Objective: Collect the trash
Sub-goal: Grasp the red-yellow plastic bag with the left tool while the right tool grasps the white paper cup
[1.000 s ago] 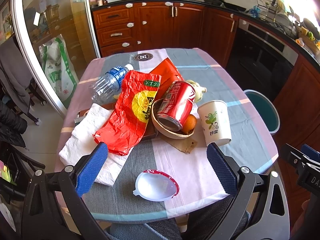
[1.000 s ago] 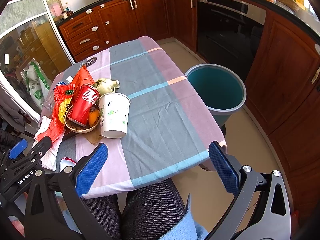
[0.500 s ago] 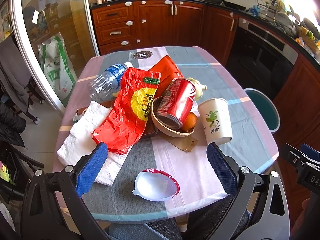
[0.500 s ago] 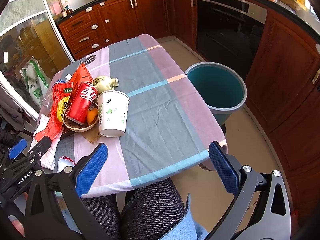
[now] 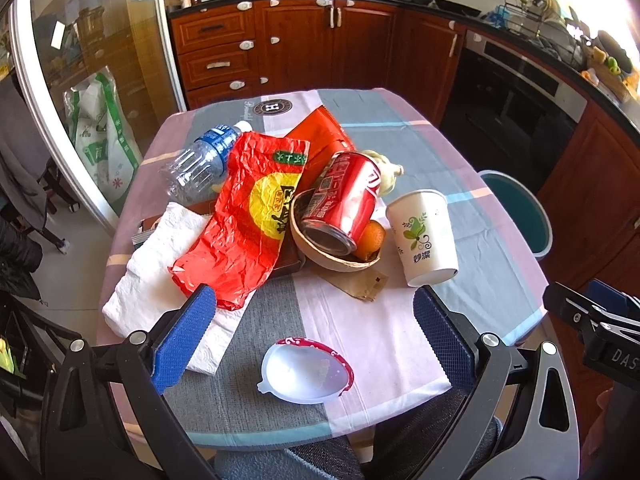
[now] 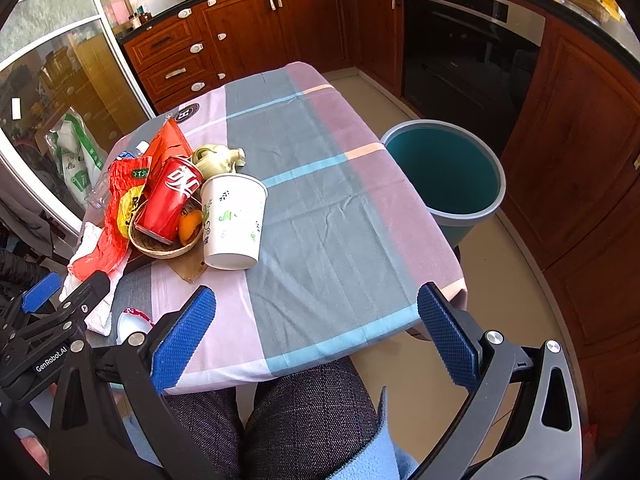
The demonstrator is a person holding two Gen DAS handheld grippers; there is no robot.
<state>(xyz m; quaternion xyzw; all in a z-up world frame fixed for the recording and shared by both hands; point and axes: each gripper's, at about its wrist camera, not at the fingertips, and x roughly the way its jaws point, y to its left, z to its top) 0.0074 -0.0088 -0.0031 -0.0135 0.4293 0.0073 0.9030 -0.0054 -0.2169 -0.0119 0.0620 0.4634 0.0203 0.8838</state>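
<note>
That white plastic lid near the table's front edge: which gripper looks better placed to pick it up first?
Probably the left gripper: it is open, and the white plastic lid lies just ahead between its fingers. The right gripper, also open, faces bare tablecloth, with the lid off to its left.

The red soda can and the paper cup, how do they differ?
The red soda can lies tilted in the brown bowl; the paper cup stands directly on the tablecloth. The can is red metal, the cup white with green leaf print. Both sit in the same clutter, untouched.
</note>
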